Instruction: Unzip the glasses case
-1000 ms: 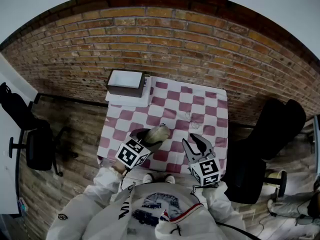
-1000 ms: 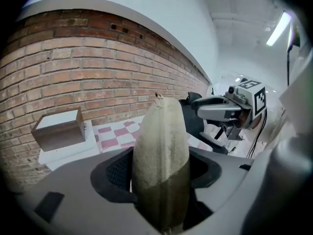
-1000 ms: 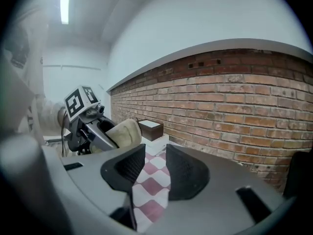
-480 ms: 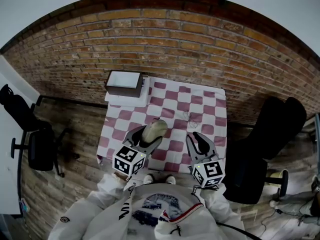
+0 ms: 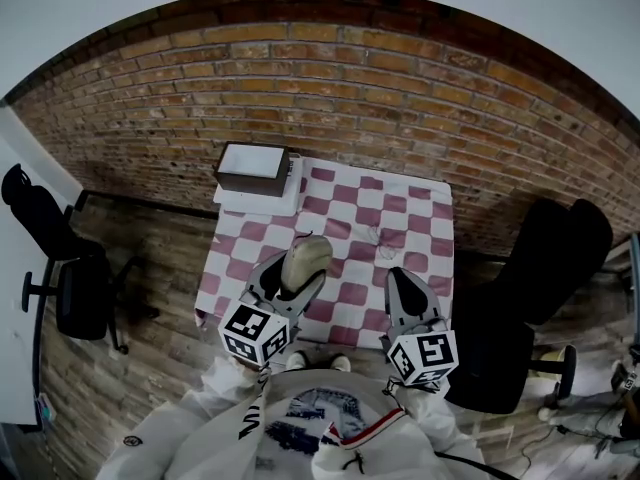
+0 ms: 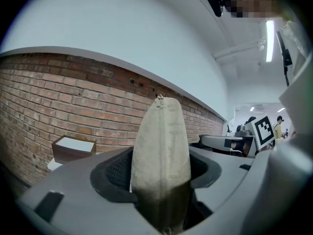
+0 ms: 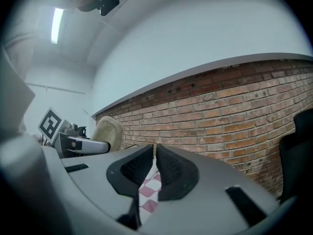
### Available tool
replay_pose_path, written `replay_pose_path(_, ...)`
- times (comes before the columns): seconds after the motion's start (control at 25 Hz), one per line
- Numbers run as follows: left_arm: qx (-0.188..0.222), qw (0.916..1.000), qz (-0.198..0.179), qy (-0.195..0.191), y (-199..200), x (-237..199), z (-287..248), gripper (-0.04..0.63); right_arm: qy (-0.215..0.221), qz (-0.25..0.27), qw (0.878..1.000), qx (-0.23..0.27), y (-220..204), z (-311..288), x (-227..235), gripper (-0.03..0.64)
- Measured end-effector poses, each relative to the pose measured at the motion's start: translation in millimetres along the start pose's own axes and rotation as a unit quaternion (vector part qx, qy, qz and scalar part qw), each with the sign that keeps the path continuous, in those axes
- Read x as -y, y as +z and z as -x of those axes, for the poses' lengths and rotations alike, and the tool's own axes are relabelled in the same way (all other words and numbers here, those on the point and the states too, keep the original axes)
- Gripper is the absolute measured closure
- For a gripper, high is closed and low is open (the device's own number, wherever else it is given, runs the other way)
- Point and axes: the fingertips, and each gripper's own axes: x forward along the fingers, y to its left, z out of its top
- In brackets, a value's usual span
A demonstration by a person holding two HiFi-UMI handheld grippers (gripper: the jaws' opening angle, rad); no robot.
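Note:
A beige glasses case [image 5: 308, 255] is held above the checkered tablecloth [image 5: 400, 208] by my left gripper [image 5: 295, 271], which is shut on it. In the left gripper view the case [image 6: 161, 141] stands upright between the jaws. Its zipper seam faces the camera and the zipper pull [image 6: 159, 99] sits at the top end. My right gripper [image 5: 398, 278] hovers to the right of the case, apart from it. Its jaws have just been closing and now stand almost together with nothing between them [image 7: 154, 151]. The case [image 7: 108, 131] shows at the left of the right gripper view.
A brown box [image 5: 252, 168] with a white inside sits on white paper at the table's far left corner. A brick wall [image 5: 330, 78] rises behind the table. A black chair [image 5: 560, 258] stands to the right and an office chair [image 5: 70, 288] to the left.
Both grippers have risen toward the camera. The case has come up off the cloth in the left gripper. The right jaws, open before, have closed.

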Motion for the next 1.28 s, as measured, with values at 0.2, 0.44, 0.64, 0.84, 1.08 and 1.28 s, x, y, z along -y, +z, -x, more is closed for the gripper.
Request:
replay_pose_path(0.2, 0.022, 0.9997, 0.001, 0.006, 8.3, 3.0, 11.7, 0.305, -0.002, -0.003, 1.0, 0.008, 7.0, 10.1, -4.5, 0.595)
replay_pose_path(0.44, 0.045, 0.9989, 0.001, 0.015, 20.0, 2.4, 22.1, 0.305, -0.002, 0.014, 1.0, 0.016, 14.3, 15.7, -8.4, 0.601)
replay_pose_path(0.64, 0.043, 0.9989, 0.003, 0.015, 18.7, 1.0, 22.2, 0.305, -0.003, 0.017, 1.0, 0.017, 13.0, 14.4, -12.8, 0.603)
replay_pose_path(0.84, 0.039, 0.9991, 0.005, 0.016, 16.7, -0.4, 20.7, 0.305, -0.001, 0.01, 1.0, 0.01, 10.6, 10.2, -13.7, 0.603)
replay_pose_path(1.08, 0.04, 0.999, 0.004, 0.018, 15.1, -2.7, 20.3, 0.305, 0.002, 0.022, 1.0, 0.008, 9.2, 5.8, -16.7, 0.603)
replay_pose_path(1.28, 0.037, 0.9991, 0.006, 0.019, 14.3, -5.1, 19.9, 0.305, 0.006, 0.024, 1.0, 0.004, 6.2, 2.3, -17.1, 0.603)
